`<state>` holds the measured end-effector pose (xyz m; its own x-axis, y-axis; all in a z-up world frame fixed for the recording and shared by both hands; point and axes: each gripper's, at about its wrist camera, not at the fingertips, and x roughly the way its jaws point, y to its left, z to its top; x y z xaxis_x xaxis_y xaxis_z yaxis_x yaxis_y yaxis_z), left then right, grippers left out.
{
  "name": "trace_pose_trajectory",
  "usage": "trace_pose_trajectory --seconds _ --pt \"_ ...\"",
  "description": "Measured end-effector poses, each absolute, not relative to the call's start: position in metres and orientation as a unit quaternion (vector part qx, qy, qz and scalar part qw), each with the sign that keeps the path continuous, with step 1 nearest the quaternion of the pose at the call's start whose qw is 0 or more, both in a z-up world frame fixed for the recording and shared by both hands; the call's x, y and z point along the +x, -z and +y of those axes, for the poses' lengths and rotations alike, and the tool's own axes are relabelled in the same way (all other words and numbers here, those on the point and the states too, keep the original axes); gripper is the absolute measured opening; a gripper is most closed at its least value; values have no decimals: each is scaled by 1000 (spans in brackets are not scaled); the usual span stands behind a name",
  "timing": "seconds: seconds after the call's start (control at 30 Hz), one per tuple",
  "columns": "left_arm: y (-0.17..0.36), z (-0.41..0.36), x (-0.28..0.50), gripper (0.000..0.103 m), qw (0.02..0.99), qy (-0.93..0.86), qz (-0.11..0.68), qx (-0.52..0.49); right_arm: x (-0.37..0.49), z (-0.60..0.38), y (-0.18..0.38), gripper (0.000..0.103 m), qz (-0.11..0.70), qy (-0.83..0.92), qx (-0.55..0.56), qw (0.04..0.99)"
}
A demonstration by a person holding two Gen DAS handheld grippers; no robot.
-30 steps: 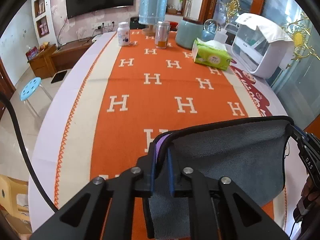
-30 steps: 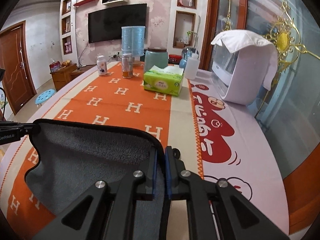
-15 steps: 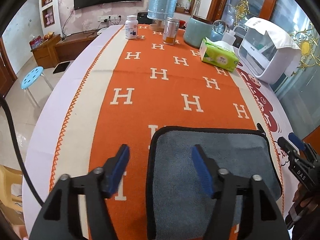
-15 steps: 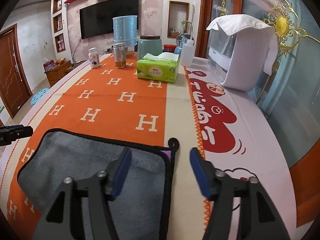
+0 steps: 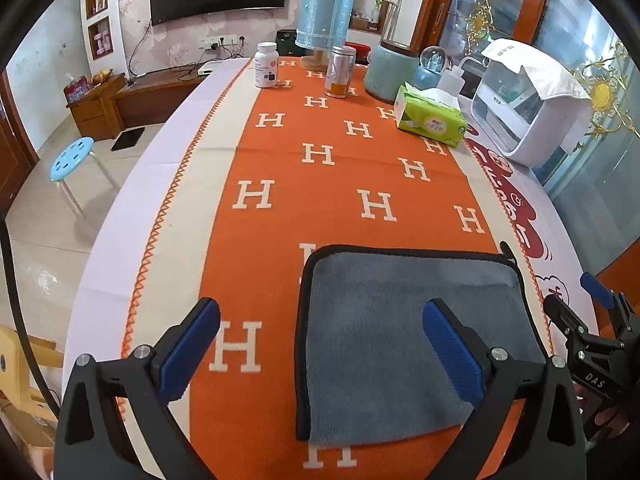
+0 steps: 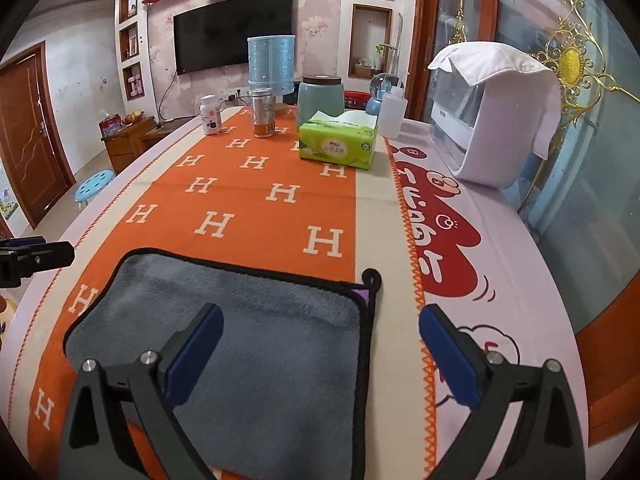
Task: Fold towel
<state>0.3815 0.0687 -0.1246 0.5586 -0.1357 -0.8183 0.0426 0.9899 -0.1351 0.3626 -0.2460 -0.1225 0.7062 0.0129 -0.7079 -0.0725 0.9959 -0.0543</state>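
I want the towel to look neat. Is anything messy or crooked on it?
Mostly neat. The grey towel lies flat and folded on the orange cloth. Only a purple tag peeks out at its far right corner, beside the black hanging loop.

Orange runner [image 5: 344, 168], frame centre: repeated white "H"
Right gripper [image 5: 600, 320] body, lower right of left wrist view: "DAS"
Tissue pack [image 6: 338, 146] label: unreadable
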Motion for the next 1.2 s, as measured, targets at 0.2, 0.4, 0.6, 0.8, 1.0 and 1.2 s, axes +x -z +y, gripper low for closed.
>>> trace_pose_trajectory --seconds 0.2,0.4,0.6,0.8,1.0,1.2 --pt "114 71 359 101 883 44 465 -56 338 -241 119 103 395 -29 -29 918" --pt "103 76 328 101 877 53 471 -76 307 -238 119 103 411 -30 -14 911" --pt "94 86 290 101 880 42 467 -80 272 -235 120 103 429 -33 -1 903" --pt "98 97 251 101 874 14 475 -101 238 -229 119 103 444 -33 6 895" --pt "103 95 210 101 865 10 489 -114 202 -218 119 103 460 -52 13 886" --pt "98 83 169 101 866 13 491 -88 165 -212 108 103 461 -67 4 885"
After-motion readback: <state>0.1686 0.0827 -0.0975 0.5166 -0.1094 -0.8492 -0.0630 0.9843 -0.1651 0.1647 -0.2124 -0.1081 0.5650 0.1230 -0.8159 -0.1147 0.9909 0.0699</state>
